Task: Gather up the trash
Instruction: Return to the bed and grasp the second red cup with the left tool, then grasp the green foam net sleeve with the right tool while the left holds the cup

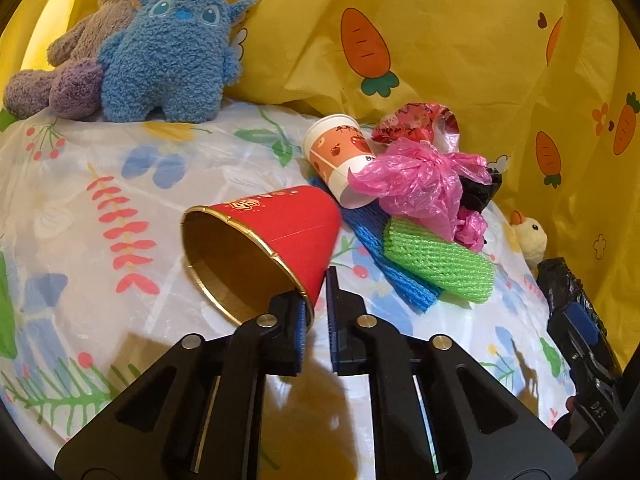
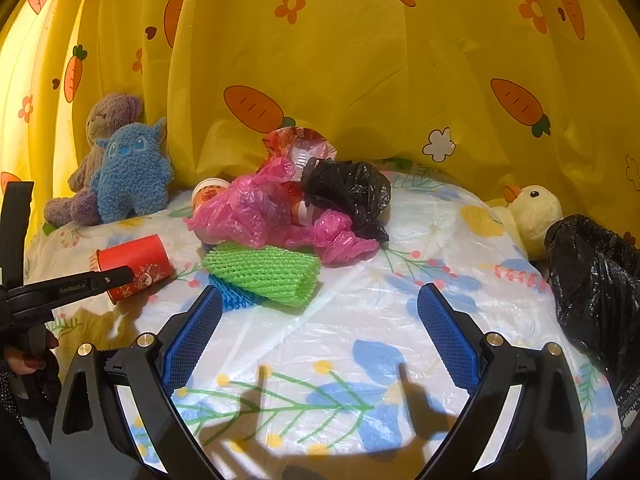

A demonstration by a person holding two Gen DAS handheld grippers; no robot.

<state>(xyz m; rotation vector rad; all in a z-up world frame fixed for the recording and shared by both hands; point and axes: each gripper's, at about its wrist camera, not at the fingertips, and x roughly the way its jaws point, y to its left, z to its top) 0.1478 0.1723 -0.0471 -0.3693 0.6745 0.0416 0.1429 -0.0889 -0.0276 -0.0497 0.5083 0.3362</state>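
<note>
My left gripper [image 1: 317, 308] is shut on the rim of a red paper cup [image 1: 276, 236] with a gold inside, lying on its side; the cup also shows in the right wrist view [image 2: 136, 264]. My right gripper [image 2: 320, 312] is open and empty above the table, just short of a green foam net [image 2: 264, 272] lying on a blue foam net [image 2: 234, 300]. Behind them lie a pink plastic bag [image 2: 256, 212], a crumpled black bag [image 2: 352, 188], a white printed paper cup [image 1: 340, 152] and a red wrapper [image 1: 416, 120].
The table wears a floral plastic cover [image 2: 360, 340]. A blue plush toy [image 1: 172, 56] and a purple bear [image 1: 76, 68] sit at the back left. A yellow duck plush [image 2: 534, 212] and an open black trash bag [image 2: 596, 280] stand at the right. A yellow carrot-print curtain [image 2: 360, 60] hangs behind.
</note>
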